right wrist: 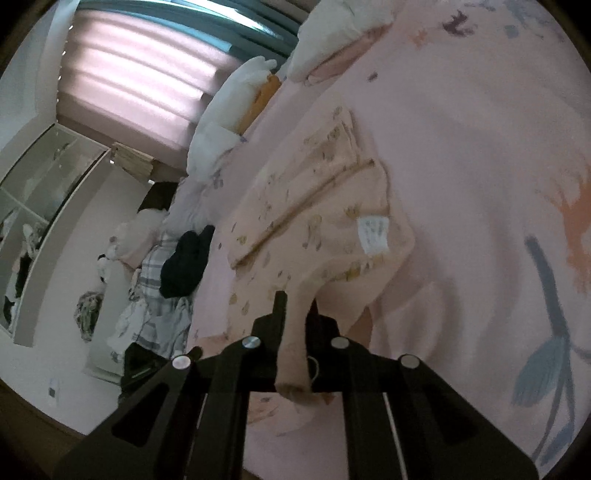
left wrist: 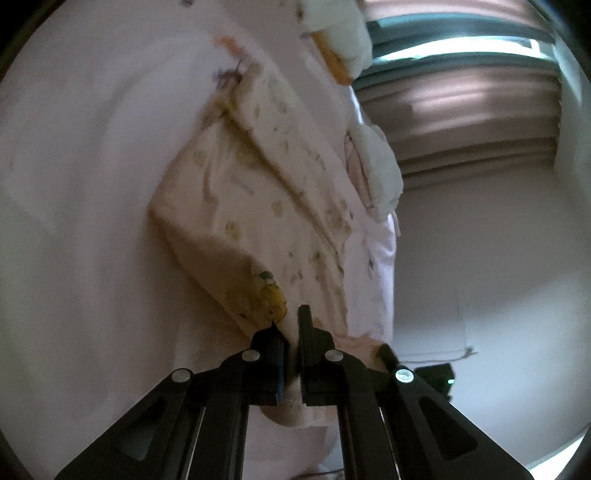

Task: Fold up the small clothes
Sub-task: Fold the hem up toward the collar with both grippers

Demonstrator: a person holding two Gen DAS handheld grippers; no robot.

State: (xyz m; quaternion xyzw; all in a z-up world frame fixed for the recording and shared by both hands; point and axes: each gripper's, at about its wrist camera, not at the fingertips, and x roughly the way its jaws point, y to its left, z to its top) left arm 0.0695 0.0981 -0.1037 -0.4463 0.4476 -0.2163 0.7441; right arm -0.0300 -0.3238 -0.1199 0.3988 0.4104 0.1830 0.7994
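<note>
A small cream garment (left wrist: 236, 206) printed with little yellow animals lies on the pink bedsheet (left wrist: 81, 166). My left gripper (left wrist: 290, 321) is shut on its near edge, close to a yellow print patch, and the cloth bunches between the fingers. In the right wrist view the same garment (right wrist: 317, 229) shows a white care label (right wrist: 373, 234) and folded bands. My right gripper (right wrist: 297, 306) is shut on another near edge, and a strip of the fabric hangs down between its fingers. Both pinched edges rise off the sheet.
White pillows (left wrist: 380, 170) and a plush toy (left wrist: 340, 33) line the bed's far side. In the right wrist view a pile of other clothes, a dark one (right wrist: 186, 266) and a checked one (right wrist: 155, 295), lies at the bed's left edge. Curtains (right wrist: 140, 74) and a wardrobe (right wrist: 40, 206) stand beyond.
</note>
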